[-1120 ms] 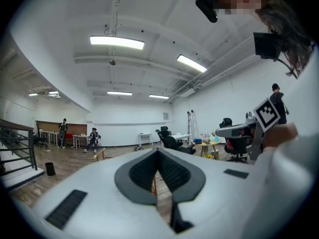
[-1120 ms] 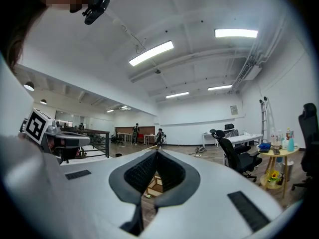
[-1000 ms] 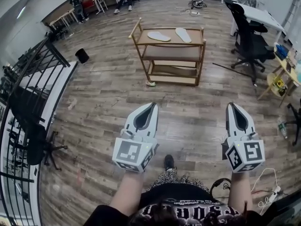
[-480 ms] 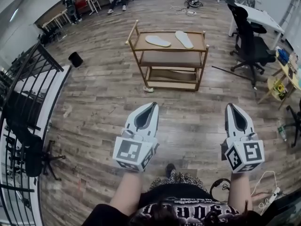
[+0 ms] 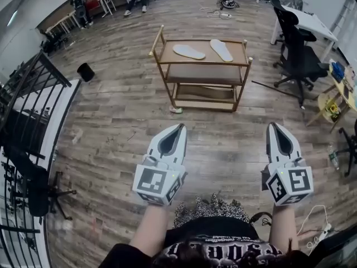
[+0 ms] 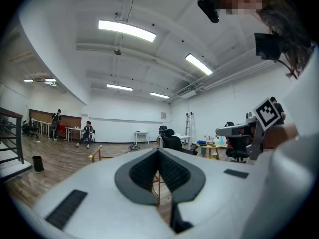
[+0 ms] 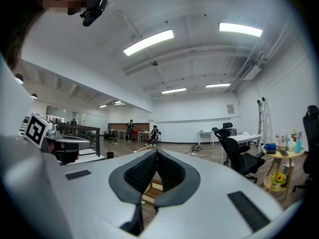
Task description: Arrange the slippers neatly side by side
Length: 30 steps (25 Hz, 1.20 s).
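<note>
Wooden cart's top shelf holds two slippers (lying apart).

No text is legible; the white lettering on the person's dark top is blurred.

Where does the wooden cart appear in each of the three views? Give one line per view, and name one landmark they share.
Head view: the wooden cart stands upper centre of the picture.
Left gripper view: its handle rail shows left of the jaws, a leg through their gap.
Right gripper view: its shelves show through the jaw gap.
Shared landmark: the black office chair.
</note>
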Available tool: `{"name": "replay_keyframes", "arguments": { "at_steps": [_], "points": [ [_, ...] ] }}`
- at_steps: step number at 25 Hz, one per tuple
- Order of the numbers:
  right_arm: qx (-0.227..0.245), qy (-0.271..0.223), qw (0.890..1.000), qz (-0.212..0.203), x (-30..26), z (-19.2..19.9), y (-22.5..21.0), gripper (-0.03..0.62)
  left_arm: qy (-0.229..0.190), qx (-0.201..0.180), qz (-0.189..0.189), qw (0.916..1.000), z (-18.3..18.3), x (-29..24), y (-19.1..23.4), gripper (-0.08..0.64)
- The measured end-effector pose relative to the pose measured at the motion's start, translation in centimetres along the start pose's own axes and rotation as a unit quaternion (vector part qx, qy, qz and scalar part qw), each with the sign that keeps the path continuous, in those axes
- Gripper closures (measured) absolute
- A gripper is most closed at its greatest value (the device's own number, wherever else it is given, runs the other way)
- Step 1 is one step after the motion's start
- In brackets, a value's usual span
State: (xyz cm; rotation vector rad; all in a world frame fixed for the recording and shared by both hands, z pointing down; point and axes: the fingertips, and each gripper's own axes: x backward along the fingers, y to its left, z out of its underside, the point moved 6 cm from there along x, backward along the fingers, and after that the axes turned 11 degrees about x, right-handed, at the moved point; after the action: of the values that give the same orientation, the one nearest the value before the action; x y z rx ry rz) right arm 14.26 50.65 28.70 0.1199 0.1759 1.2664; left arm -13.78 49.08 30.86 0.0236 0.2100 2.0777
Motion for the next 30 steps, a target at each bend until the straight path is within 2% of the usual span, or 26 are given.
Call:
{"name": "replay_keyframes", "arguments": {
  "at_steps": [12,22,30],
  "points": [
    [0.0,-0.001,1.0,-0.017,-7.4,0.7,-2.6,0.588,0.022,0.002,0.001,0.9998,0.7,-6.3,1.6,0.569],
    [0.006,-0.022,0.999,-0.038,-15.9,0.3,-7.9,0.588,-0.002,-0.023,-0.018,0.9996,-2.5,-15.5,3.1,0.569],
    [0.006,-0.021,0.999,-0.047,-19.6,1.0,-11.4,0.588,-0.005,-0.011,-0.038,0.9992,-2.9,-20.2,3.3,0.569]
  ]
}}
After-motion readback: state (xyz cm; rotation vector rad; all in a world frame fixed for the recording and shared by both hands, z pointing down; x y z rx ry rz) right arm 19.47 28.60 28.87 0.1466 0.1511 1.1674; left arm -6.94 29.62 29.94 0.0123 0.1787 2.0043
